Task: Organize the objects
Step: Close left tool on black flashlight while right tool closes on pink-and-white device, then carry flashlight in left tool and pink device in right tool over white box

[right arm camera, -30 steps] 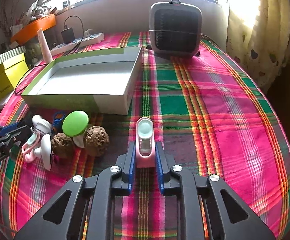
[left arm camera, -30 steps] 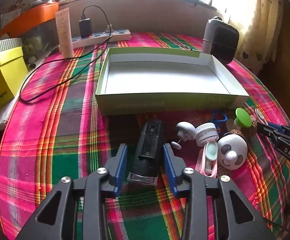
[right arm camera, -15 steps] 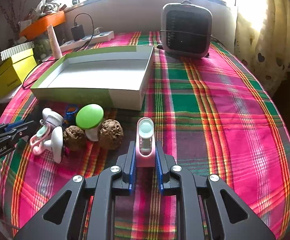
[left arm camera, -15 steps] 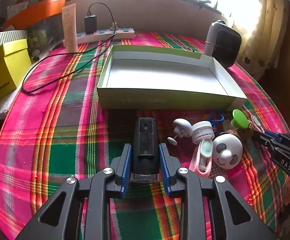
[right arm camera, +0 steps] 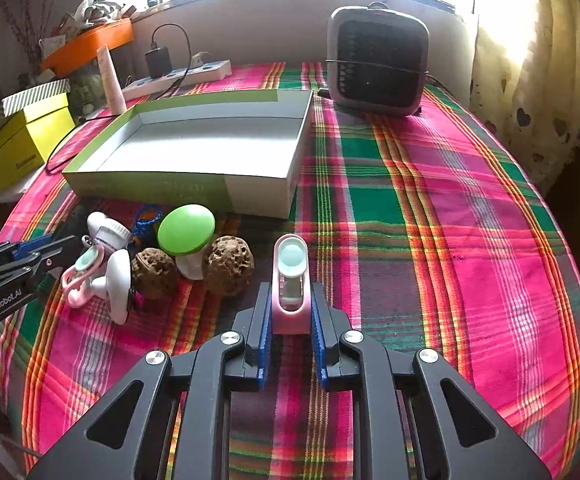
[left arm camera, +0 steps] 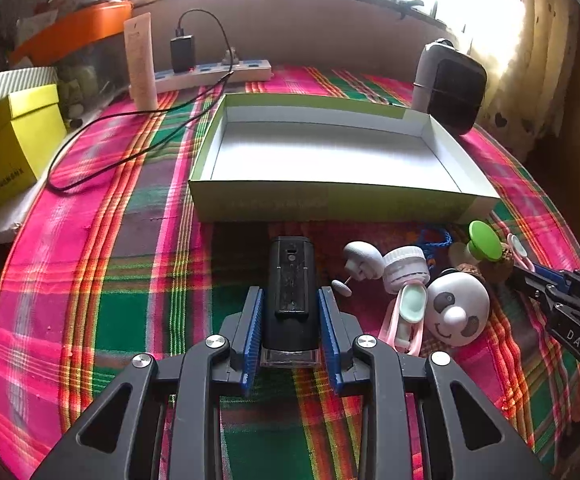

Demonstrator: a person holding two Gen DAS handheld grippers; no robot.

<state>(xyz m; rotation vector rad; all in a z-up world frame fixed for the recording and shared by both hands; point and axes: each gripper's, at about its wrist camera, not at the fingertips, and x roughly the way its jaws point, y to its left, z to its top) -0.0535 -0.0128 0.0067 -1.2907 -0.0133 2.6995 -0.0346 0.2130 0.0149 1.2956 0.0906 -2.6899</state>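
Observation:
My left gripper (left arm camera: 290,308) is shut on a black rectangular device (left arm camera: 290,280) that points toward the shallow green-and-white box (left arm camera: 341,204). To its right lie a grey mushroom piece (left arm camera: 363,256), a white capped jar (left arm camera: 403,268), a pink clip with a mint pad (left arm camera: 405,316), a panda ball (left arm camera: 457,308) and a green mushroom toy (left arm camera: 483,240). My right gripper (right arm camera: 288,304) is shut on a second pink clip with a mint pad (right arm camera: 290,276). Two brown walnuts (right arm camera: 228,264) sit beside the green mushroom toy (right arm camera: 186,230). The box (right arm camera: 150,188) holds nothing.
A plaid cloth (right arm camera: 429,220) covers the round table. A small grey heater (right arm camera: 377,60) stands at the back right. A power strip with a black charger (left arm camera: 210,72) and a trailing cable (left arm camera: 130,152) lies at the back. A yellow box (left arm camera: 6,152) sits off the left edge.
The left gripper's fingers have closed in on the black device, which has turned from slanted to straight between them. The right gripper keeps its hold on the pink clip.

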